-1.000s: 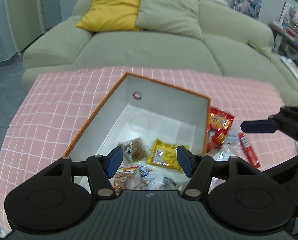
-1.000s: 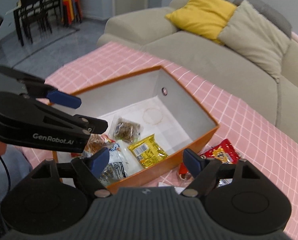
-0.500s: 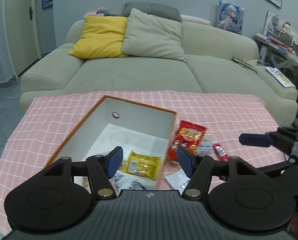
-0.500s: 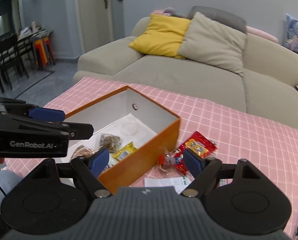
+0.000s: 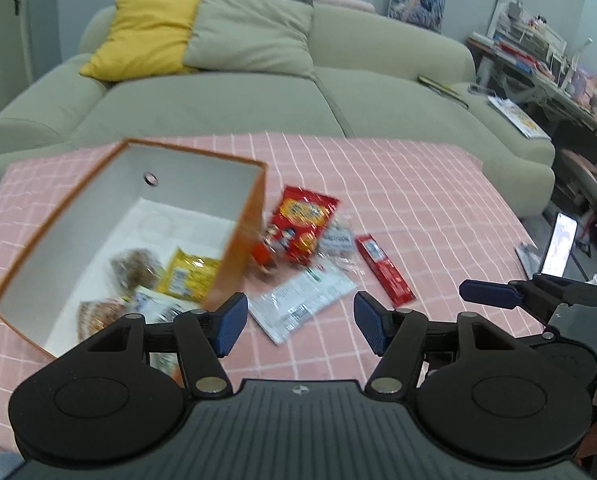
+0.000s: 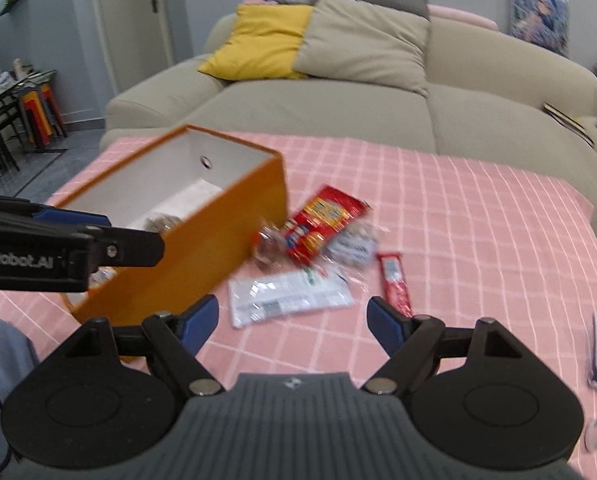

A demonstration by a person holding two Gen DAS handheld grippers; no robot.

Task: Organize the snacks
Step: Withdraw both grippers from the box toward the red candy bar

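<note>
- Fingers of left gripper (image 5: 296, 317) spread wide at lower centre of the left wrist view, nothing between the blue pads, hovering over the pink checked cloth (image 5: 418, 208) on the desk.
- Fingers of right gripper (image 6: 294, 322) likewise spread wide and empty at lower centre of the right wrist view; one blue pad of it also visible at right edge of the left wrist view.
- Orange box (image 5: 240, 248) with white inside, open at the top, at left of centre in both views, resting on the cloth.
- Inside the box: yellow packet (image 5: 188, 274), brown snack bag (image 5: 136, 266) beside it, two more wrapped packets nearer the lower rim, blurred.
- Just right of the box, loose on the cloth: red snack bag (image 5: 302, 224), small clear wrapped items touching its edges, long white packet (image 5: 302, 300) below it, narrow red stick packet (image 5: 384, 270) to the right.
- White packet lying just above the gap between the fingers in both views, apart from the pads.
- Beige sofa (image 5: 234, 92) across the upper frame, with yellow cushion (image 5: 138, 40) and grey-beige cushion (image 5: 250, 34).
- Cluttered shelving at far upper right of the left wrist view, too small to read.
</note>
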